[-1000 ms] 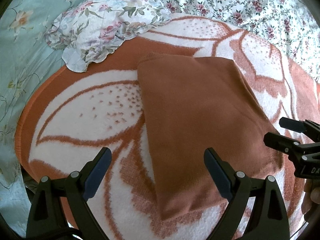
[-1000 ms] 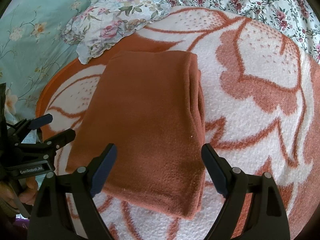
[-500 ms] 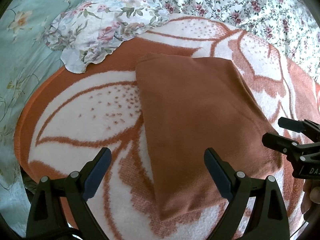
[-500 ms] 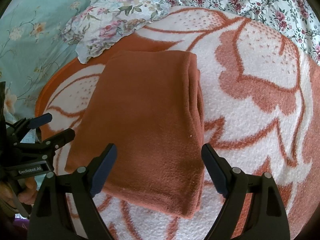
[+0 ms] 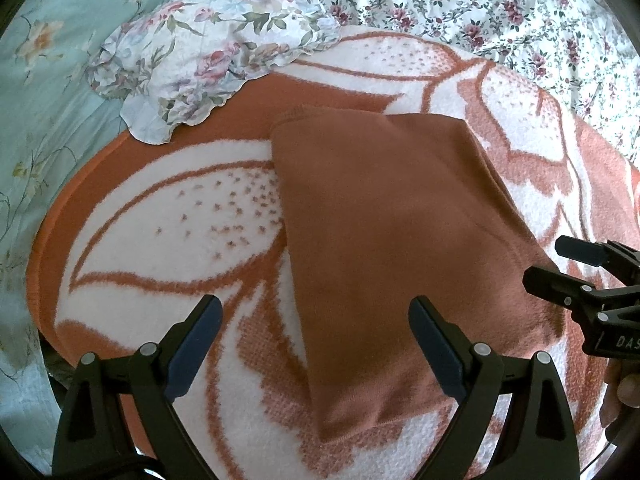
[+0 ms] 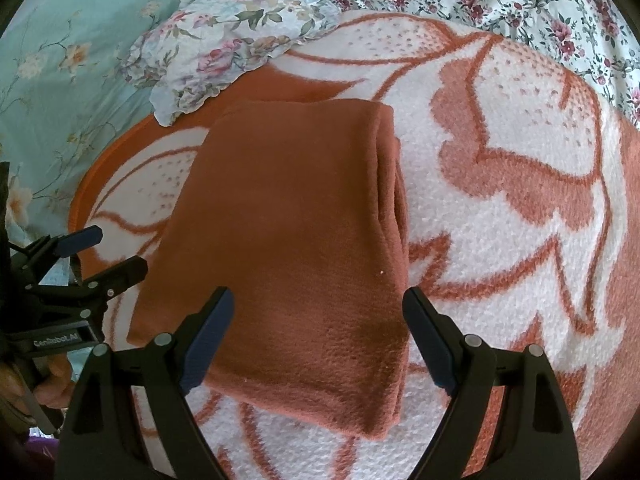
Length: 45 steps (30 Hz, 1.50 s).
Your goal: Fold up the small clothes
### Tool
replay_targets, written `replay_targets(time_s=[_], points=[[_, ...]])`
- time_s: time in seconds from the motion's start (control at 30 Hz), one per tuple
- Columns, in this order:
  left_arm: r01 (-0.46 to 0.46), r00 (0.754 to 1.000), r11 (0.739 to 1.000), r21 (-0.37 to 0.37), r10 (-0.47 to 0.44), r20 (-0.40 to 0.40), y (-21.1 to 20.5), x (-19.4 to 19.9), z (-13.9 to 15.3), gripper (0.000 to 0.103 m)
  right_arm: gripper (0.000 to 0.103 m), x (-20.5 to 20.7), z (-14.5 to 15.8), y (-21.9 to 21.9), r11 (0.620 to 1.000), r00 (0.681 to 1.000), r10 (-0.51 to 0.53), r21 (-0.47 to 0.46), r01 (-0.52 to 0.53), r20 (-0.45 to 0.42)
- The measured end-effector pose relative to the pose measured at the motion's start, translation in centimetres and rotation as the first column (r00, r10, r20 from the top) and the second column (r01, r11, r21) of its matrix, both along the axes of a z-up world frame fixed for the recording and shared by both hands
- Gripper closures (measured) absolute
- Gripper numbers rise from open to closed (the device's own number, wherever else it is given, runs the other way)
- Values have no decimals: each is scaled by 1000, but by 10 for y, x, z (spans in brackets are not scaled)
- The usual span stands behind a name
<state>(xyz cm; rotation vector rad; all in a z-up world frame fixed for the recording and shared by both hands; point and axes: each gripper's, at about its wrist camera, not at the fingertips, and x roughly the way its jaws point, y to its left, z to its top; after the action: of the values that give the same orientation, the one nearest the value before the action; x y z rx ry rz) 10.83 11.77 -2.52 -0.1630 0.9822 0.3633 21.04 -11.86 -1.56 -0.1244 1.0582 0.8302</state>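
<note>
Already the cloth lies folded on the blanket ahead of both wide, empty claws, left and right; I press seams only if needed.

Right tool & holding hand cut off by frame edge
</note>
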Motion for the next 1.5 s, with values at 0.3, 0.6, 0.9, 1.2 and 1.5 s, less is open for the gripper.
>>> replay_targets(time_s=[0.3, 0.6, 0.9, 1.2, 1.5], points=[[1, 1000, 1000, 0, -1, -1, 0, 0, -1, 8, 17, -2, -1, 4, 1000, 1000, 0, 0, 0, 0], [7, 1000, 1000, -3, -7, -11, 2, 5, -5, 8, 17, 1, -2, 3, 1000, 1000, -4, -1, 4, 3], [10, 1000, 1000, 2, -10, -10, 2, 13, -4, 8, 17, 10, -1, -1, 1000, 1000, -23, 4, 23, 6], [-1, 1000, 1000, 15, 1, -11, 7, 19, -5, 8, 17, 18, -6, 0, 999, 999, -38, 6, 38, 6], [14, 1000, 1000, 15, -14, -12, 2, 17, -3, 8, 17, 17, -5, -2, 999, 999, -50, 14, 50, -2]])
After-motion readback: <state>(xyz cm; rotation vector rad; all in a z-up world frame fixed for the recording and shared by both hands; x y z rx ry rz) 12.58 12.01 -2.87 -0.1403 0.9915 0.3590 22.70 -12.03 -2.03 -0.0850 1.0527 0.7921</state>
